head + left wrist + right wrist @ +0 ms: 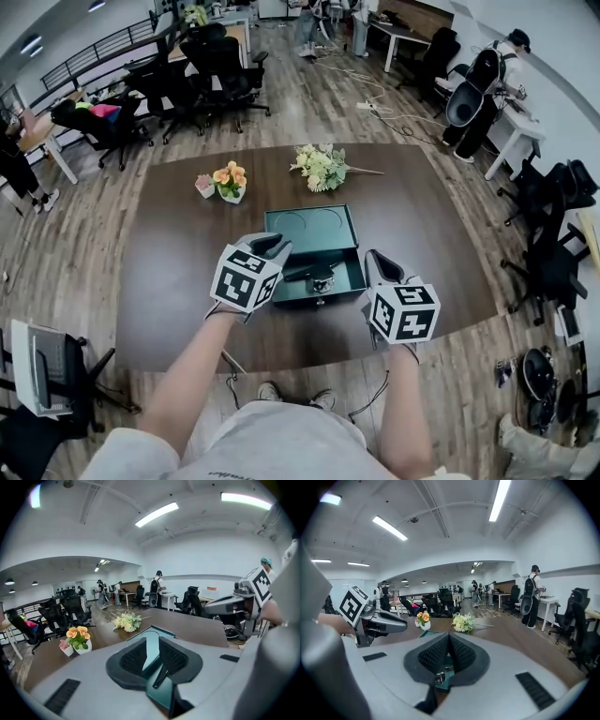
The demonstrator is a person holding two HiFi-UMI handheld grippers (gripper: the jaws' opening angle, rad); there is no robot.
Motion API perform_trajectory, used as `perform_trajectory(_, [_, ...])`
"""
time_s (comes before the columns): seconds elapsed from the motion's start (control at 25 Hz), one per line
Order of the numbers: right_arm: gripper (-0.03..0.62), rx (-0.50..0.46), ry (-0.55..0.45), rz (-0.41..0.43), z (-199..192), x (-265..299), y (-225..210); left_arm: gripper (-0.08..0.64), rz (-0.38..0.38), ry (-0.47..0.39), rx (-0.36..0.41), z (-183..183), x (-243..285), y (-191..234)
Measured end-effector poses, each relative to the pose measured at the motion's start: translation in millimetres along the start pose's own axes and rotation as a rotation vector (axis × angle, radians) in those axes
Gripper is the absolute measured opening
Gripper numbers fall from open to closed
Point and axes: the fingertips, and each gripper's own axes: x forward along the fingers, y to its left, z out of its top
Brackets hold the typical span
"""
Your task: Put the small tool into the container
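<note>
one small tool (161, 674) lying in container (323, 246), just below left gripper (151, 644), jaws parted; right gripper (449, 641) closed, empty.

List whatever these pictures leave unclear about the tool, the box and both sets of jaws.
- Tool, head view: dark and tiny, with one end behind the left gripper; its kind is unreadable.
- Right gripper, head view: its marker cube covers the gap between the jaws.
- Box, right gripper view: hidden by that gripper's own body, except the latch.
</note>
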Motion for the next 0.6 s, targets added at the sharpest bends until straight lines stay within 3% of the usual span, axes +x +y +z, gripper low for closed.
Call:
perform_trajectory(0.28, [0.004,-0.009,-0.017,0.006,7.7,-1.6,3.4,0.067,0.07,-0.084,-0.082,8.4,-26.4,18.0])
perform_trajectory(0.6, [0.003,-0.029,-0.034,0.016,15.8,-5.0,6.9,0.021,0.111,-0.125,-0.096,12.4,-38.9,20.7])
